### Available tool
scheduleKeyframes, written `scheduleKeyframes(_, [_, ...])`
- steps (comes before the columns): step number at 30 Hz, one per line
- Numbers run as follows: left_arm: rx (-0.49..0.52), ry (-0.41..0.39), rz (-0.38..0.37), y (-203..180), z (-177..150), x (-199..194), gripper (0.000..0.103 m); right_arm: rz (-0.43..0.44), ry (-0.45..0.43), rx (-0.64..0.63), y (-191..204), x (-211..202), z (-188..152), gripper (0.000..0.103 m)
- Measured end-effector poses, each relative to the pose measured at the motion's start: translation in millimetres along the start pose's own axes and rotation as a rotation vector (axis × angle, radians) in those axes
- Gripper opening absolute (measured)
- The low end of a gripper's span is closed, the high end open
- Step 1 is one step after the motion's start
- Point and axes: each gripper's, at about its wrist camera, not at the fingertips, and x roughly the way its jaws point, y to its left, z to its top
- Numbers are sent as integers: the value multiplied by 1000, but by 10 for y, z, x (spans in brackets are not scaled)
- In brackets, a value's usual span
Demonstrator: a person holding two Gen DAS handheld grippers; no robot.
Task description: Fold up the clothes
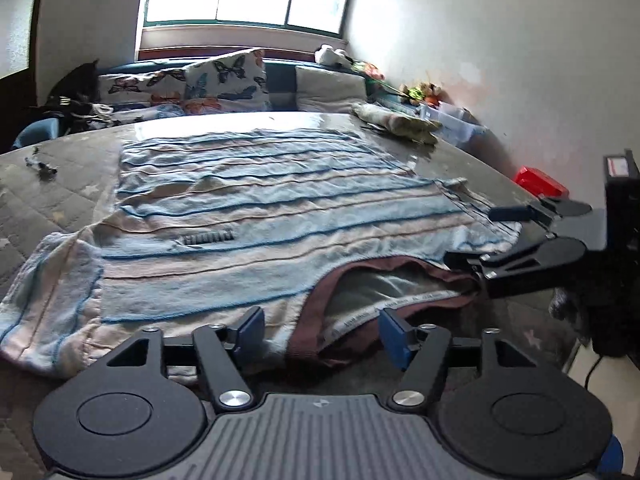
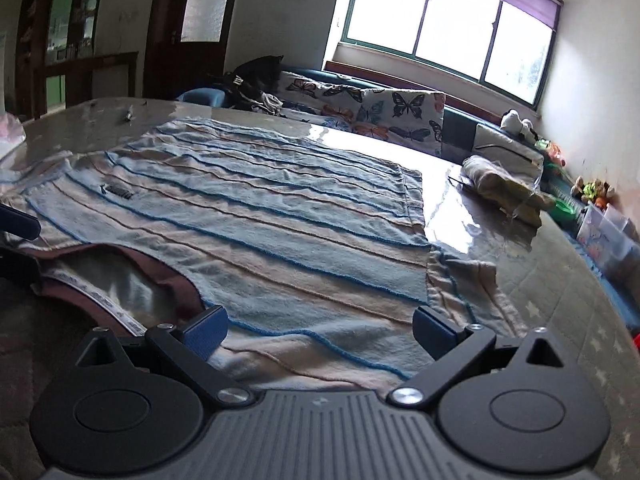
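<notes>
Blue-white striped shirt spread flat on table, maroon collar nearest.

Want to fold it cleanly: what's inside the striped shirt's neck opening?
Inside the striped shirt's collar: pale inner fabric and a printed neck tape. Deeper inside is covered.

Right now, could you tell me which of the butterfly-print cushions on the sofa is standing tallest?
The butterfly cushion nearer the window's middle, propped upright beside the plain grey cushion. The other butterfly cushion sits lower, next to the black clothing.
</notes>
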Motion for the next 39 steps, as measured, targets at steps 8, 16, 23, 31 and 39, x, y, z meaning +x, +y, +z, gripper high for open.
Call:
scheduleKeyframes(8, [-1, 20, 10, 21, -28, 7, 74, 26, 1, 28, -37, -7, -23, 101])
scheduleKeyframes(16, [-5, -54, 31, -38, 227, -2, 89, 65, 33, 120, -229, -21, -118, 101])
scheduleKeyframes(23, [31, -52, 35, -255, 421, 226, 100, -32, 2, 212, -652, -20, -53, 101])
scheduleKeyframes(31, [61, -31, 13, -490, 538, 433, 103, -99, 62, 303, -1124, 258, -132, 98])
scheduleKeyframes(39, [94, -4, -11, -678, 604, 614, 103, -150, 35, 309, -1281, 359, 44, 96])
